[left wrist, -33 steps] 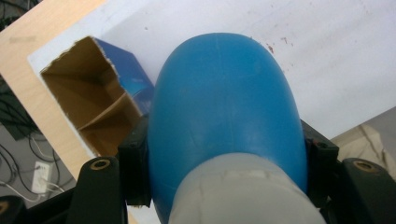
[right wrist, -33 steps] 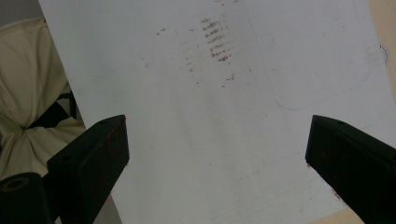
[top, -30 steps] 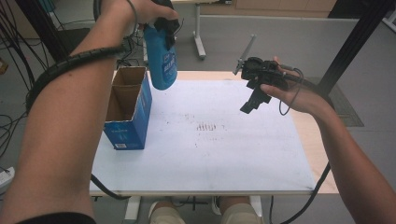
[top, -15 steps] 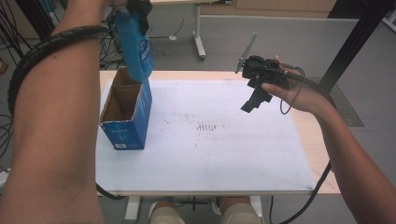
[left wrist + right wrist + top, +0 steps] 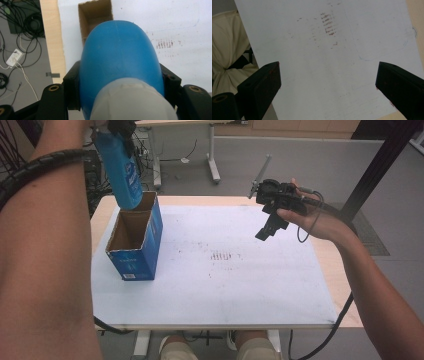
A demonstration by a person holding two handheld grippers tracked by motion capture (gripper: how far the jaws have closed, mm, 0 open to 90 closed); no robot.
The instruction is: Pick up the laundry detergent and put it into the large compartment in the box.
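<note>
While clamped between the jaws of the left gripper (image 5: 119, 127), a blue bottle (image 5: 121, 170) is held just above an open blue box (image 5: 134, 237). Well apart, the right gripper (image 5: 265, 231) is held with jaws spread, empty.

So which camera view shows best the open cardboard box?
The high view: the whole cardboard box stands open there, under the blue bottle. The left gripper view shows part of its opening behind the bottle.

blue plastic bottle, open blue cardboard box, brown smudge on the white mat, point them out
blue plastic bottle (image 5: 122, 175), high view, label side of the body
open blue cardboard box (image 5: 135, 262), high view, near outer wall
brown smudge (image 5: 224, 256), high view, middle of the marks
</note>
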